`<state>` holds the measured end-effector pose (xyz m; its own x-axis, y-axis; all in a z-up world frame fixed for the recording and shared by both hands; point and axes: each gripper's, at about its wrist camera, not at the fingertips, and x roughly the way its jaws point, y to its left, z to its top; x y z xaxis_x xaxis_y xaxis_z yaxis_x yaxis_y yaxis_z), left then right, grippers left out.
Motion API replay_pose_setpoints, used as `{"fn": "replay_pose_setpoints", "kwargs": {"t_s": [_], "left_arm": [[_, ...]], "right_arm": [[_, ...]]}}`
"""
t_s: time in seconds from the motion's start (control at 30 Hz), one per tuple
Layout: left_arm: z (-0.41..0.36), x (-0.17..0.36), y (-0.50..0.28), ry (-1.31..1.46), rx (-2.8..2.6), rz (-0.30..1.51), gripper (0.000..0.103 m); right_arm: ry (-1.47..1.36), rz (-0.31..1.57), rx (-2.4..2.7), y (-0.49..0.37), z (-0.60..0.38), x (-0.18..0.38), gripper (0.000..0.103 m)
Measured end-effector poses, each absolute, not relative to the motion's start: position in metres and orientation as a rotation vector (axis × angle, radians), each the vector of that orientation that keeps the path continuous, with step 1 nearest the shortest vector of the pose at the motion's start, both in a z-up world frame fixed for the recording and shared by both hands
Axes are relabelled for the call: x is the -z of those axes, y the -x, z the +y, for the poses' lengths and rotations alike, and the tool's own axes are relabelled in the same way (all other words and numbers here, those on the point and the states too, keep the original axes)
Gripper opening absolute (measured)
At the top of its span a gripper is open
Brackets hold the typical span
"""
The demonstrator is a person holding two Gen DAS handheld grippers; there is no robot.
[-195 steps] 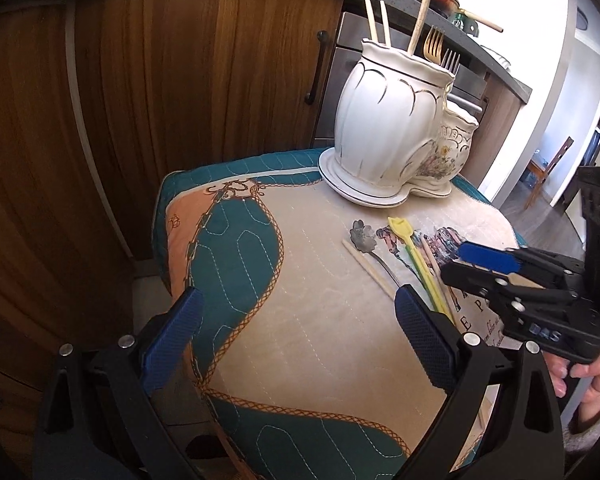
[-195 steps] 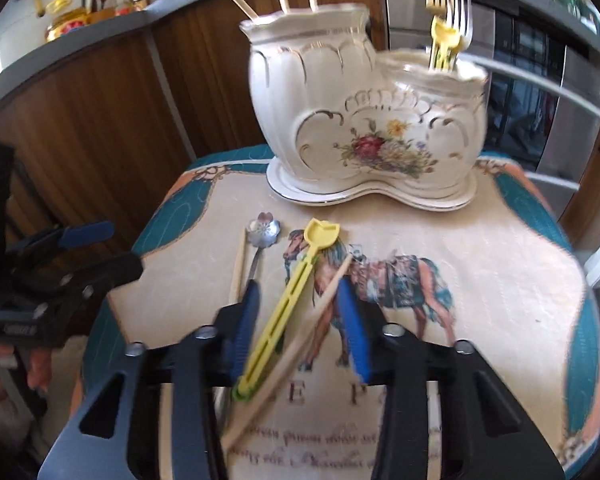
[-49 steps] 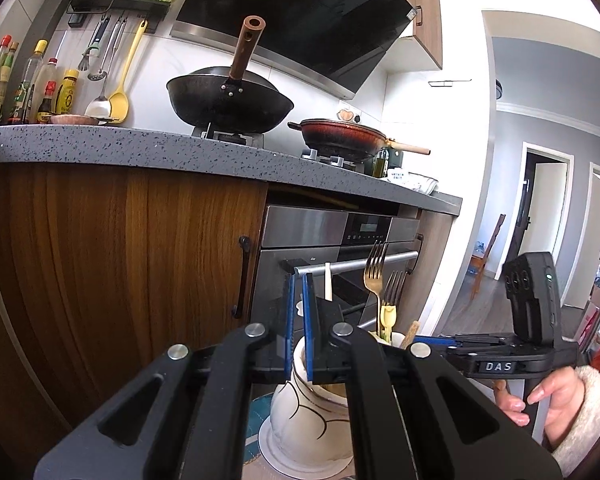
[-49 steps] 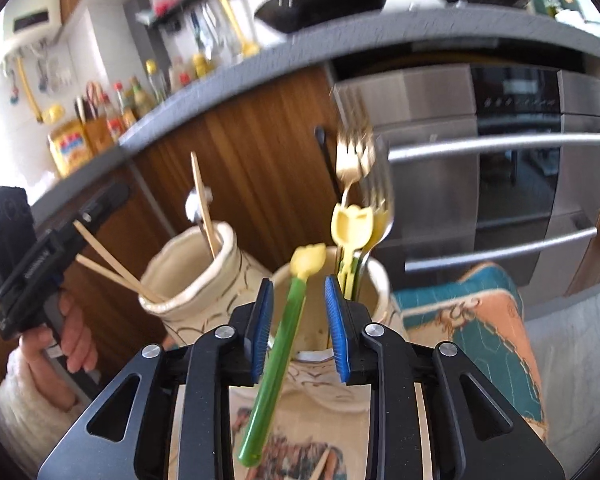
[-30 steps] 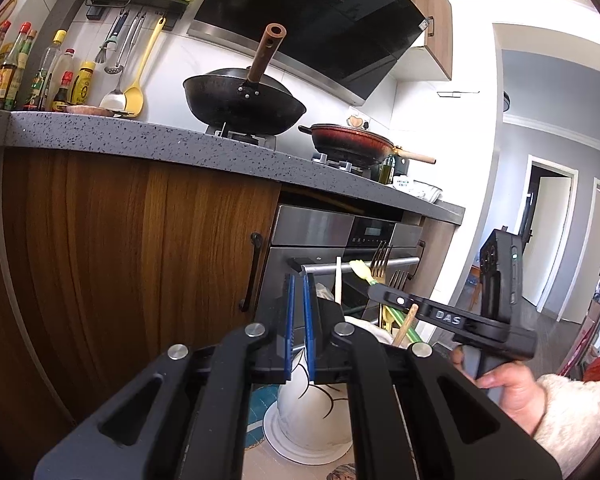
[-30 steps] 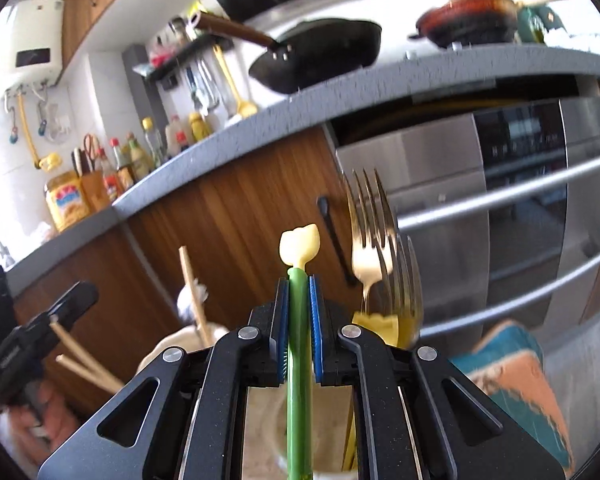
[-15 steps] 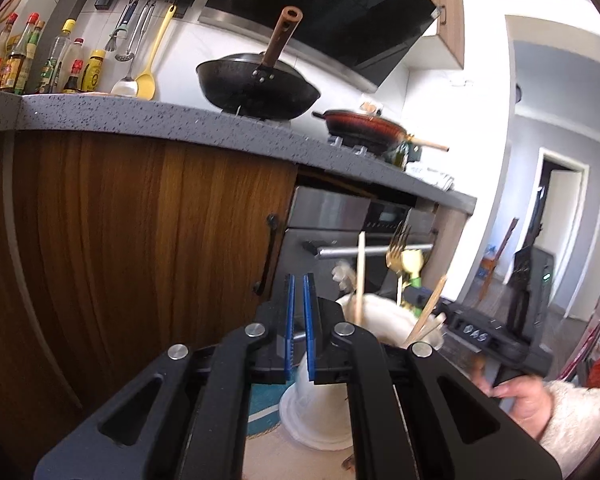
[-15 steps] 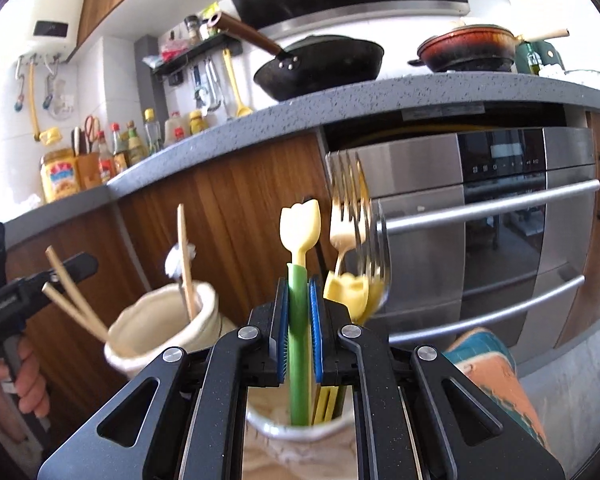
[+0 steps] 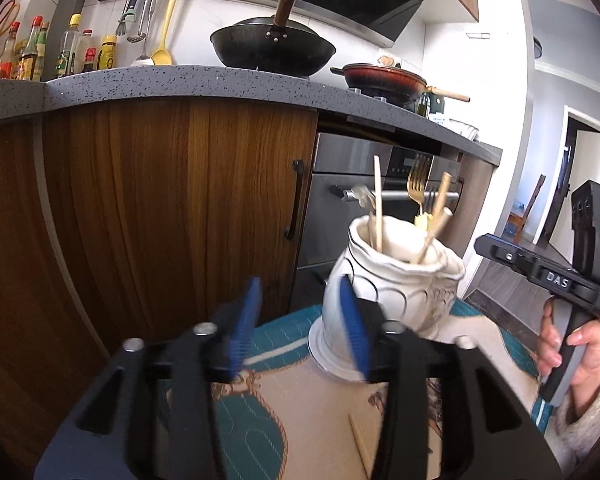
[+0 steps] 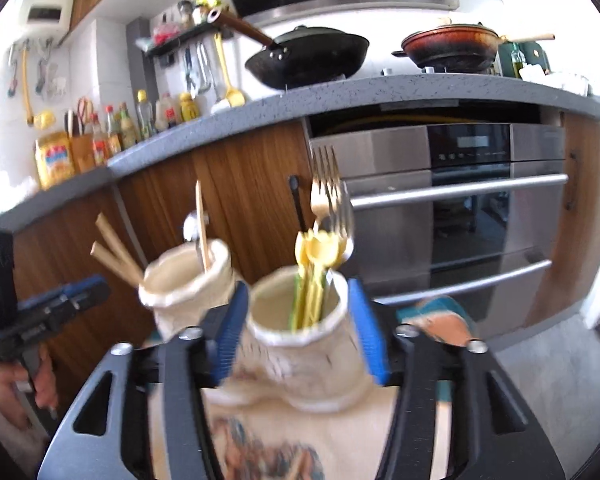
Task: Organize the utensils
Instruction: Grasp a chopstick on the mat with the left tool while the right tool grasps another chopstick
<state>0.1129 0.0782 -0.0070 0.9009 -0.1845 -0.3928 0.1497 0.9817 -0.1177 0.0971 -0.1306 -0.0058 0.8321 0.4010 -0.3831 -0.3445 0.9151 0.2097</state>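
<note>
Both tongs stand spread and empty over the quilted mat (image 9: 284,420): your left gripper (image 9: 298,322) hangs open just left of the white ceramic holder (image 9: 392,292), and your right gripper (image 10: 300,336) has its blue pads either side of the holder's short pot (image 10: 300,332), apparently without touching it. Motion blur softens both views.

Most of the sorting looks done. Seen from the right wrist, the short pot holds the yellow-and-green plastic utensils (image 10: 312,280) and the metal forks (image 10: 328,200), all standing upright. The tall pot (image 10: 184,280) to its left carries wooden chopsticks (image 10: 202,224), two of them leaning out to the left, along with what may be a small spoon, too blurred to name.

What is left, as far as the frames show: one wooden chopstick (image 9: 360,444) lies flat on the mat at the near edge, close behind your left gripper. The mat around it is largely hidden by the tongs, so other strays cannot be ruled out. That chopstick likely belongs in the tall pot with the rest.
</note>
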Motion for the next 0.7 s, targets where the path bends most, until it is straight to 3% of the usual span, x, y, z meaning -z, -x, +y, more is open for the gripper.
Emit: {"fn": "replay_pose_setpoints", "kwargs": {"t_s": [0.07,0.1,0.17,0.27,0.7], "left_arm": [[0.073,0.008,-0.105,0.064,0.167,0.420,0.068],[0.069,0.008,-0.102,0.047,0.164,0.432,0.071],[0.063,0.010,-0.097,0.031,0.170,0.458,0.083],[0.052,0.017,-0.091,0.009,0.190,0.519,0.090],[0.030,0.084,-0.075,-0.034,0.173,0.829,0.092]], "right_arm": [[-0.057,0.497,-0.368,-0.086,-0.130,0.009,0.074],[-0.038,0.528,-0.355,-0.082,-0.131,0.012,0.078],[-0.043,0.608,-0.352,-0.074,-0.134,0.019,0.081],[-0.035,0.687,-0.365,-0.062,-0.135,0.031,0.091],[0.149,0.866,-0.396,-0.028,-0.104,0.086,0.092]]}}
